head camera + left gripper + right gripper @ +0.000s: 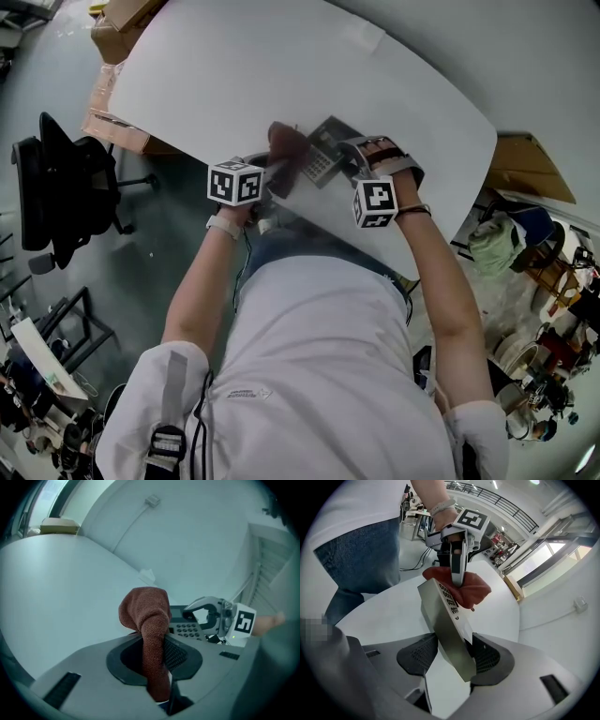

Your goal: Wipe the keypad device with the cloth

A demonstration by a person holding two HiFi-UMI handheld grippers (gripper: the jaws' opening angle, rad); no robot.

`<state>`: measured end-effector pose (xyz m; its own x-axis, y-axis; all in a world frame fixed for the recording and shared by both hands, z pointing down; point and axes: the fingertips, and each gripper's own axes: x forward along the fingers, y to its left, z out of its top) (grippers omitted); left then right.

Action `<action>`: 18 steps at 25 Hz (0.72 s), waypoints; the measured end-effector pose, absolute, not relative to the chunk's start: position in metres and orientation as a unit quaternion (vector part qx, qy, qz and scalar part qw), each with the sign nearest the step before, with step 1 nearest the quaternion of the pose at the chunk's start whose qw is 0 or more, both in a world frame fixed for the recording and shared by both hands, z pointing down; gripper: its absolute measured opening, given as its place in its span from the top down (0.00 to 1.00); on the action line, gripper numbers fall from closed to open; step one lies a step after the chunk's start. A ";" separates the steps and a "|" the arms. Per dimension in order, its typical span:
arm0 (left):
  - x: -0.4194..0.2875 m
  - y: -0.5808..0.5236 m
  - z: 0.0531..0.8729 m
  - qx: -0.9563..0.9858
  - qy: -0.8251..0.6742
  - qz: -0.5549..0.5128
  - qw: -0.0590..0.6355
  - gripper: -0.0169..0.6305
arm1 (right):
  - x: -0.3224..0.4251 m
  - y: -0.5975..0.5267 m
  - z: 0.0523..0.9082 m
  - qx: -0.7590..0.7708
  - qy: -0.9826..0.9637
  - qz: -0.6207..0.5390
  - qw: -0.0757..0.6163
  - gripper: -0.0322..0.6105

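A reddish-brown cloth (149,634) stands up between the jaws of my left gripper (154,660), which is shut on it. In the head view the cloth (287,155) lies against the left side of the grey keypad device (327,154), above the white table. My right gripper (452,660) is shut on the device (447,627), held tilted on edge with its keys facing the cloth (469,589). The right gripper view shows the left gripper (457,545) pressing the cloth onto the keypad face. My right gripper (213,616) appears beyond the keypad device (187,625) in the left gripper view.
The white table (234,66) spreads out beyond both grippers. A black office chair (66,187) stands on the floor to the left. Cardboard boxes (117,28) lie past the table's far left end, with clutter on the floor at the right (534,253).
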<state>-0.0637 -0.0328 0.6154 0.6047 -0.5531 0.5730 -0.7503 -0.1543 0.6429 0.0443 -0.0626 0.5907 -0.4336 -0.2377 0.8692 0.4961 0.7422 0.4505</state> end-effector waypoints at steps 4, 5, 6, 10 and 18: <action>-0.037 -0.046 0.576 0.783 -0.408 0.061 0.466 0.86 | 0.043 -0.063 0.591 -0.085 -0.772 -0.349 0.524 0.62; -0.029 -0.050 0.567 0.790 -0.397 0.049 0.464 0.86 | 0.043 -0.063 0.591 -0.084 -0.772 -0.349 0.524 0.63; -0.019 -0.053 0.557 0.797 -0.384 0.035 0.465 0.86 | 0.043 -0.062 0.591 -0.084 -0.772 -0.349 0.524 0.62; 0.018 -0.061 0.536 0.815 -0.337 0.012 0.472 0.86 | 0.043 -0.061 0.592 -0.087 -0.772 -0.345 0.526 0.62; 0.027 -0.065 0.549 0.805 -0.370 0.063 0.460 0.86 | 0.044 -0.063 0.591 -0.088 -0.768 -0.352 0.528 0.62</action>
